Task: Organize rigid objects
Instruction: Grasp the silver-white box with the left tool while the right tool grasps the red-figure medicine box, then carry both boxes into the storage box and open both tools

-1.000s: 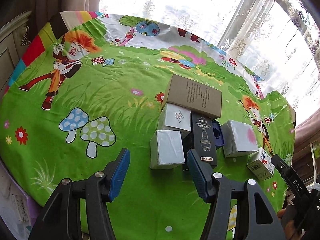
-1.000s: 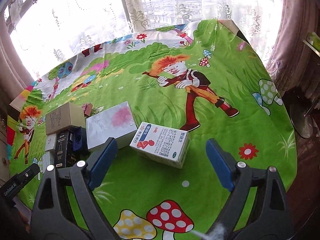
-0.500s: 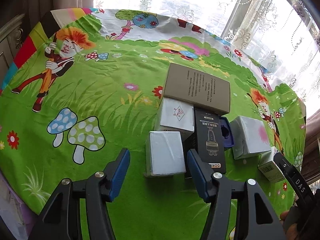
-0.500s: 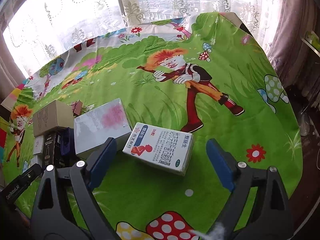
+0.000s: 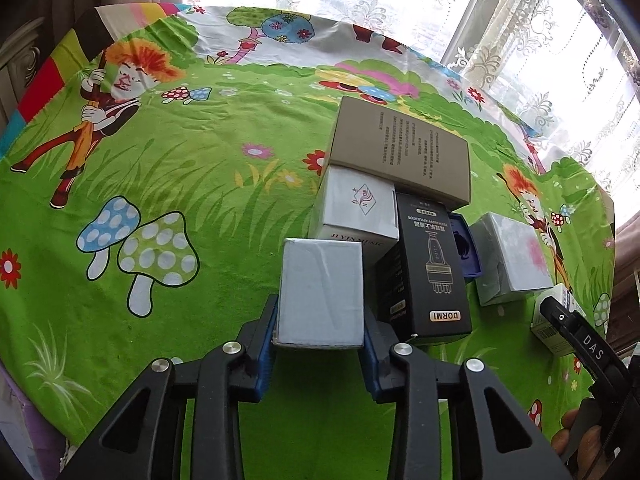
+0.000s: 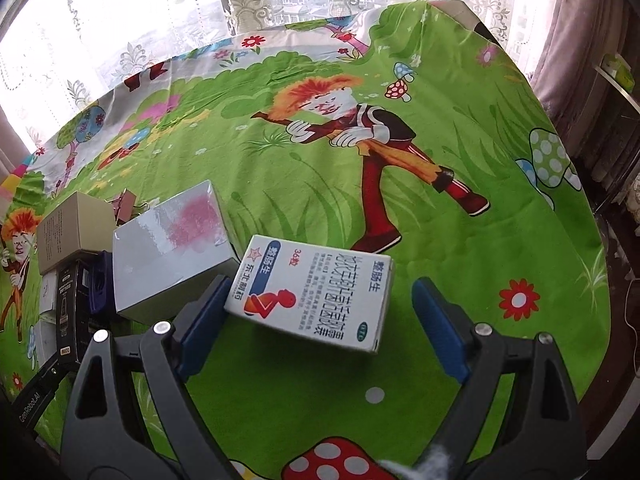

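Boxes cluster mid-bench, sorting barely begun: my left tool (image 5: 319,346) is closing onto the small grey cardboard box (image 5: 321,292); my right tool (image 6: 320,326), still apart, is closing around the white medicine carton (image 6: 316,294).

Round table (image 5: 168,364) under a bright cartoon cloth (image 6: 460,240), boxes gathered on one side.

On the cloth lie a brown carton (image 5: 400,152), a white music box (image 5: 356,208), a plain grey box (image 5: 322,296), a black DORMI box (image 5: 430,268), a blue case (image 5: 464,246) wedged behind it, a wrapped box with a pink smudge (image 6: 172,248), and a white medicine box (image 6: 316,296) just beside that.
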Motion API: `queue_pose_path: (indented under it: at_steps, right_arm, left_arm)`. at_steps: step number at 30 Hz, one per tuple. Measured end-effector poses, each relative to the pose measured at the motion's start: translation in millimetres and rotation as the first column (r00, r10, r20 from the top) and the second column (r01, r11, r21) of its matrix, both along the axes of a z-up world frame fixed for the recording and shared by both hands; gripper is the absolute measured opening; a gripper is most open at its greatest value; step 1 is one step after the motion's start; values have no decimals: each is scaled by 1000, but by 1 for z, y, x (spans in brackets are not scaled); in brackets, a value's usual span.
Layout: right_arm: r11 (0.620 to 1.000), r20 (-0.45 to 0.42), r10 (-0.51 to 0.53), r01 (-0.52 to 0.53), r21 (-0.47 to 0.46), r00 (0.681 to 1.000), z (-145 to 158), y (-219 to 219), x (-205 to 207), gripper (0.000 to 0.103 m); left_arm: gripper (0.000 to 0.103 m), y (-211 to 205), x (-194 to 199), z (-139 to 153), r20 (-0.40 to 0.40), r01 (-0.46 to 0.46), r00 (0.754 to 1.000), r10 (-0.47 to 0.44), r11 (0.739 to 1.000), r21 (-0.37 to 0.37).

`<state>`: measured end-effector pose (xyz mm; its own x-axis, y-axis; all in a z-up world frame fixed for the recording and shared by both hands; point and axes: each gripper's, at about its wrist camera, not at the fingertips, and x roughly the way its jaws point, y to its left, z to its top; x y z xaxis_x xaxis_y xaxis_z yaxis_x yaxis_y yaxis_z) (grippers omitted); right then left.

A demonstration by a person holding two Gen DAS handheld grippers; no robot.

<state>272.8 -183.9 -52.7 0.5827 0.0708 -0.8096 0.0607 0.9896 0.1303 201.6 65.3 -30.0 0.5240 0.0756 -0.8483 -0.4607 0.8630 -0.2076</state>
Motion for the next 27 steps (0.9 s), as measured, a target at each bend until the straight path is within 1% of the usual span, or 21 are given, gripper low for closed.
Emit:
queue_pose_path:
  at_steps: [1,5,9,15,21,27]
  right_arm:
    - [1000,-8,1,-1,9,1000,-1,-1,0,78]
    - [1000,3,20,-21,14,1000,1,0,-5,77]
    - [999,16,50,-50,-2,999,6,7,-13,77]
    - [996,34,95,-95,-2,995,17,14,-36,77]
    - [988,54,153,-153,1,987,28,27,-60,77]
    - [978,58,209,-210,9,976,36,41,-81,77]
  left_arm:
    - [36,1,-2,0,6,-3,1000,3,1000,-5]
    - [36,5,-11,1,21,-24,999,24,999,-27]
    - [36,8,-24,5,41,-44,998,45,998,-35]
    - [36,9,-42,13,61,-60,996,62,998,-34]
    - [36,7,-60,19,81,-67,994,70,997,-36]
    - [36,9,-81,25,100,-77,992,82,995,-56]
